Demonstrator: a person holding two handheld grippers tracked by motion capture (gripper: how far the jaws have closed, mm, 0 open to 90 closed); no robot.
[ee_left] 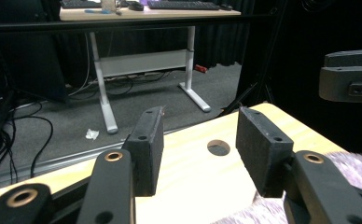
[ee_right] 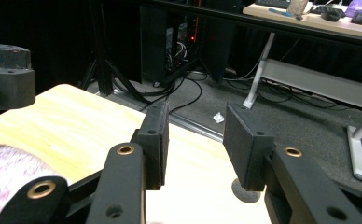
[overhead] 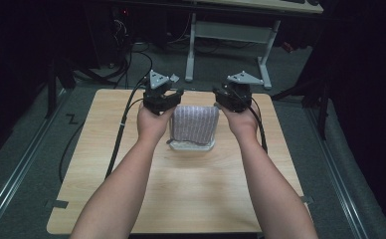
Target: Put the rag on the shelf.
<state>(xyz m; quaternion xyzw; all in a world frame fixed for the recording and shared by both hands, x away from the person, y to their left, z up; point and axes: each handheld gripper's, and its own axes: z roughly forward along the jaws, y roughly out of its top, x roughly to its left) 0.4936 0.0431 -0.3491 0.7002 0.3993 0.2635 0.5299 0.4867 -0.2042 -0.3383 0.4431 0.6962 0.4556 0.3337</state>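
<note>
A folded knit cloth (overhead: 196,123), purplish grey, lies at the middle of the wooden table (overhead: 181,199) on a flat white piece (overhead: 191,146). My left gripper (overhead: 163,95) is held just left of the cloth's far end, and my right gripper (overhead: 232,94) just right of it. Both point away from the person. In the left gripper view the left gripper (ee_left: 200,130) is open with nothing between its pads, and the cloth (ee_left: 356,168) blurs at the lower right. In the right gripper view the right gripper (ee_right: 195,126) is open and holds nothing, with the cloth (ee_right: 6,172) at the lower left.
Beyond the table's far edge is grey carpet with loose cables (overhead: 131,55) and a white-legged desk (overhead: 231,32). A round hole (ee_left: 218,147) sits near the table's far edge. Metal rails (overhead: 17,174) run along the floor on both sides.
</note>
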